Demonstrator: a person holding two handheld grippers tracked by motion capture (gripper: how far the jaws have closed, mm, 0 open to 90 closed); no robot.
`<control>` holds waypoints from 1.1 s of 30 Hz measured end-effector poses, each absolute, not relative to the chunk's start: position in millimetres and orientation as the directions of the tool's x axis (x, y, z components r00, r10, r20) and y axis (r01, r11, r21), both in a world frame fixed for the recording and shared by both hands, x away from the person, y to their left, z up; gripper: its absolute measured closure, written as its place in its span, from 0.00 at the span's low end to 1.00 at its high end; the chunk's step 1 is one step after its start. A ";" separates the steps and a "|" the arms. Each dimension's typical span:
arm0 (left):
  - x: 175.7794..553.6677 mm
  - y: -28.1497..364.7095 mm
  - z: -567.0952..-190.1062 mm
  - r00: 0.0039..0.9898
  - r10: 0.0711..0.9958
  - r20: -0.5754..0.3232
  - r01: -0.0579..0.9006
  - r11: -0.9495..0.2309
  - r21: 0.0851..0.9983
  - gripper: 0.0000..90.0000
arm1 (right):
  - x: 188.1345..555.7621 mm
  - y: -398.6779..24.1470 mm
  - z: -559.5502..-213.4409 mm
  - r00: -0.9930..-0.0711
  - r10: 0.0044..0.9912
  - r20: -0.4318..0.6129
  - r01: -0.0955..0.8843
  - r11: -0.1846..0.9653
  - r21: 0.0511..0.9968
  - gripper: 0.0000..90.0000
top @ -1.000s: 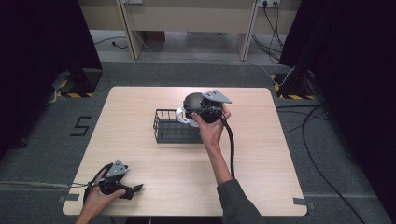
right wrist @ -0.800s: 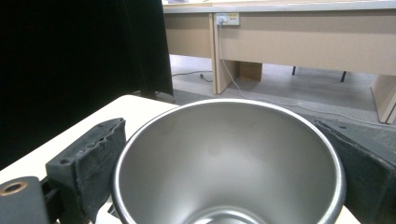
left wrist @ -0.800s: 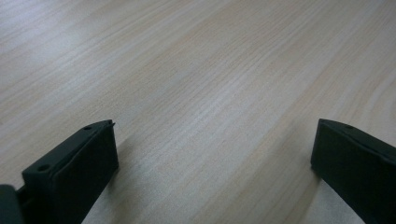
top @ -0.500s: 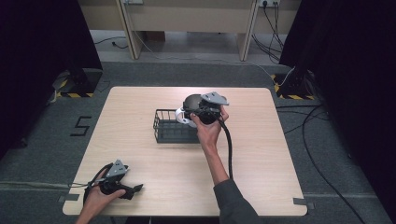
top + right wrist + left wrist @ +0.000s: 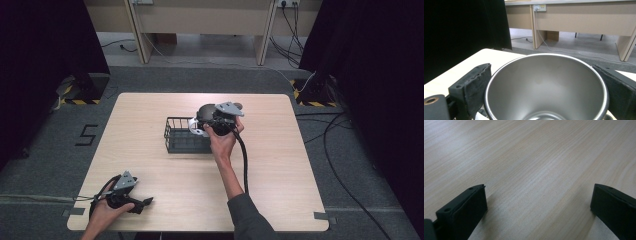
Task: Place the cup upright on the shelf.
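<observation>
Left gripper [image 5: 142, 202]: rests at the table's near left corner in the person's left hand [image 5: 107, 212], jaws wide apart over bare wood.
Table [image 5: 280, 200]: pale wood grain, rounded corners.
Right gripper [image 5: 200, 125]: held at mid-table, jaws clamped on a steel cup [image 5: 546, 87], one on each side of its rim.
Wire basket [image 5: 182, 136]: black, mid-table, just beside the cup; whether the cup is inside it cannot be told.
Floor [image 5: 50, 150]: grey carpet with a "5" mark [image 5: 86, 135], cables.
Far room: light wooden desks [image 5: 200, 20], black curtains [image 5: 40, 40] at both sides.
</observation>
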State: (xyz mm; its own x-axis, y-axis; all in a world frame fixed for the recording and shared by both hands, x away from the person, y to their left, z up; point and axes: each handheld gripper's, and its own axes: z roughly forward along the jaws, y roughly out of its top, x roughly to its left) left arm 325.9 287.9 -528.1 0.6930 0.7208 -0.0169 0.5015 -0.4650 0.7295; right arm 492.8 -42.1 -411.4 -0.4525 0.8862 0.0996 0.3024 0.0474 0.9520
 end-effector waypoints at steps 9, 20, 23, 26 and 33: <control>325.9 287.9 -528.1 0.693 0.721 -0.017 0.502 -0.465 0.730 0.00 | 492.2 -41.0 -418.0 -0.442 0.892 0.093 0.305 0.052 0.951 0.07; 325.9 287.9 -528.1 0.693 0.721 -0.017 0.502 -0.466 0.729 0.00 | 491.5 -40.1 -424.1 -0.437 0.896 0.085 0.316 0.065 0.946 0.06; 325.9 287.9 -528.2 0.693 0.721 -0.017 0.501 -0.465 0.730 0.00 | 491.9 -40.6 -426.0 -0.436 0.895 0.095 0.323 0.057 0.945 0.06; 325.9 287.9 -528.2 0.693 0.721 -0.017 0.501 -0.465 0.730 0.00 | 492.5 -41.6 -429.0 -0.434 0.895 0.103 0.336 0.054 0.940 0.06; 325.9 287.9 -528.1 0.693 0.721 -0.017 0.501 -0.465 0.730 0.00 | 493.8 -43.2 -433.4 -0.439 0.892 0.113 0.349 0.052 0.936 0.06</control>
State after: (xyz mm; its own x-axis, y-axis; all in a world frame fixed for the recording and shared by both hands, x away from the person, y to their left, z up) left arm 325.9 287.9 -528.1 0.6931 0.7206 -0.0169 0.5014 -0.4651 0.7295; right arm 493.8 -43.2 -433.4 -0.4385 0.8915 0.1134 0.3485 0.0524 0.9358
